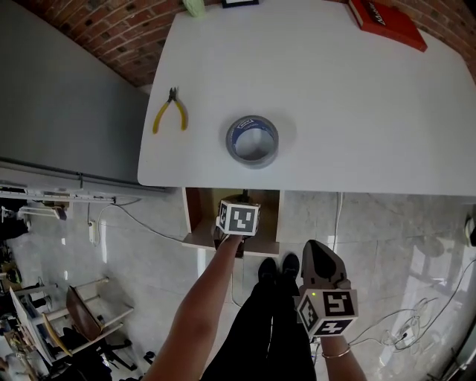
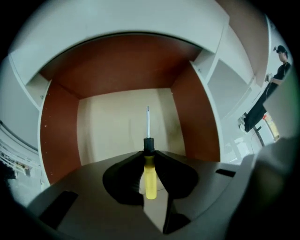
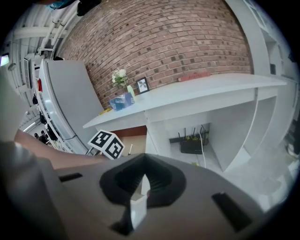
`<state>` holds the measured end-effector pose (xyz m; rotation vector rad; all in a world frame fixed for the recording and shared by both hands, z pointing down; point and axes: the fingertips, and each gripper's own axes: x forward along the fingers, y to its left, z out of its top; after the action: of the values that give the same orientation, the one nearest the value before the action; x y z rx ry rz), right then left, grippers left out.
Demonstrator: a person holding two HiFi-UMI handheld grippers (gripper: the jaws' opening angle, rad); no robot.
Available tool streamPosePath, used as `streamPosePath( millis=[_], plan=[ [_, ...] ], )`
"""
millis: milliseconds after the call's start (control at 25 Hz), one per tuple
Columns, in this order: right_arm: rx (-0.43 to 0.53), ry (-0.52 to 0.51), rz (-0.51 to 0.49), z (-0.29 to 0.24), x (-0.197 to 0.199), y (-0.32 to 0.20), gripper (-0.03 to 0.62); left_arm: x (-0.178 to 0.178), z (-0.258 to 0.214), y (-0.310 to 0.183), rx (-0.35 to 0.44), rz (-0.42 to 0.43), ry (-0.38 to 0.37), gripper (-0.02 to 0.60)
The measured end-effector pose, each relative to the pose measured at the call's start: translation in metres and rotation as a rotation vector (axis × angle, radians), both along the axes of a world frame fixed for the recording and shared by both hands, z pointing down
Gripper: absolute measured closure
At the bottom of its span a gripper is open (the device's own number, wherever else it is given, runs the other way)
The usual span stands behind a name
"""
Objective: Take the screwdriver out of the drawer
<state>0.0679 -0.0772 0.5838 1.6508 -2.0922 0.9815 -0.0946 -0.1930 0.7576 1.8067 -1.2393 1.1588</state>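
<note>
In the left gripper view, a screwdriver (image 2: 150, 180) with a yellow handle, black collar and thin metal shaft points forward over the open drawer (image 2: 58, 126), which has brown side walls and a pale floor. My left gripper (image 2: 149, 158) is shut on the yellow handle. From the head view, the left gripper (image 1: 236, 244) reaches down into the drawer (image 1: 195, 216) under the white table's front edge, and the screwdriver is hidden there. My right gripper (image 1: 317, 251) hangs lower right, away from the drawer. In its own view the right gripper (image 3: 144, 176) is shut with nothing between its jaws.
On the white table (image 1: 342, 104) lie yellow-handled pliers (image 1: 169, 110), a roll of grey tape (image 1: 253, 140) and a red book (image 1: 387, 21). The person's dark legs and shoes (image 1: 279, 269) stand below the drawer. A router (image 3: 192, 144) sits under the desk.
</note>
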Motion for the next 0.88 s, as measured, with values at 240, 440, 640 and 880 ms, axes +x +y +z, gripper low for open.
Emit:
streamPosePath(
  millis=[240, 440, 640, 880],
  plan=[
    [0.027, 0.011, -0.014, -0.024, -0.002, -0.001, 0.592, 0.001, -0.033, 0.012, 0.034, -0.004, 0.043, 0.515],
    [0.042, 0.009, -0.019, -0.042, -0.007, -0.002, 0.592, 0.001, -0.06, 0.021, 0.06, -0.021, 0.077, 0.515],
    [0.058, 0.009, -0.046, -0.058, -0.017, -0.001, 0.592, 0.006, -0.093, 0.029, 0.093, -0.006, 0.113, 0.515],
    [0.068, 0.0, -0.038, -0.071, -0.015, -0.004, 0.592, 0.015, -0.134, 0.036, 0.169, 0.066, 0.092, 0.515]
  ],
)
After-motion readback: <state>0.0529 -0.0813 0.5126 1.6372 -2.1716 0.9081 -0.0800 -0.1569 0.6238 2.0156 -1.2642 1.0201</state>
